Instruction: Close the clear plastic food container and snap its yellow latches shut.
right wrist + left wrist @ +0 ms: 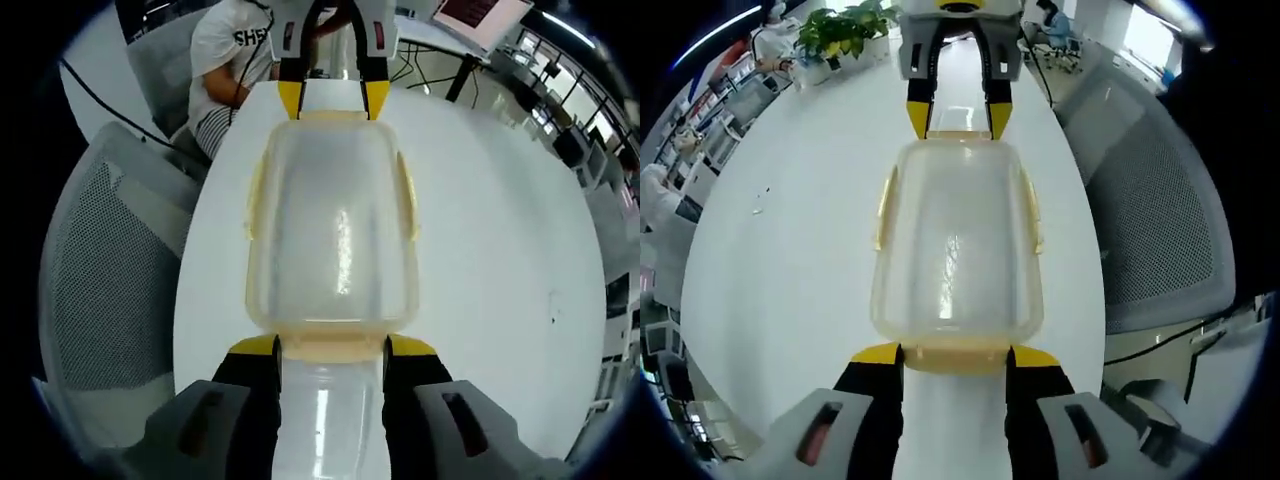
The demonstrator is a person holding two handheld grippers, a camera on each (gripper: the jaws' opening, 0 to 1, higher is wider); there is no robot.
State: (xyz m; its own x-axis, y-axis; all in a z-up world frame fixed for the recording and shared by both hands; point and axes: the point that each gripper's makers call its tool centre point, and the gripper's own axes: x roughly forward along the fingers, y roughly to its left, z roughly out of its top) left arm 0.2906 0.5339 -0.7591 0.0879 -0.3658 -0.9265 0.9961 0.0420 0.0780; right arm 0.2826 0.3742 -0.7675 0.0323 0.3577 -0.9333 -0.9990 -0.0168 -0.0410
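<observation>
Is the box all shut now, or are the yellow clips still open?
The lid already sits on the clear container. The left gripper and right gripper are at opposite end latches, jaws open. Whether those are snapped is unclear. The side latches flare outward, so they look left to do.

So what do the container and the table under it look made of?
Container: clear, slightly cloudy plastic, glossy; the table shows through it and light streaks glint on the lid. Its latches look like opaque pale yellow plastic. Table: smooth white top, probably laminate, reflecting ceiling lights.
</observation>
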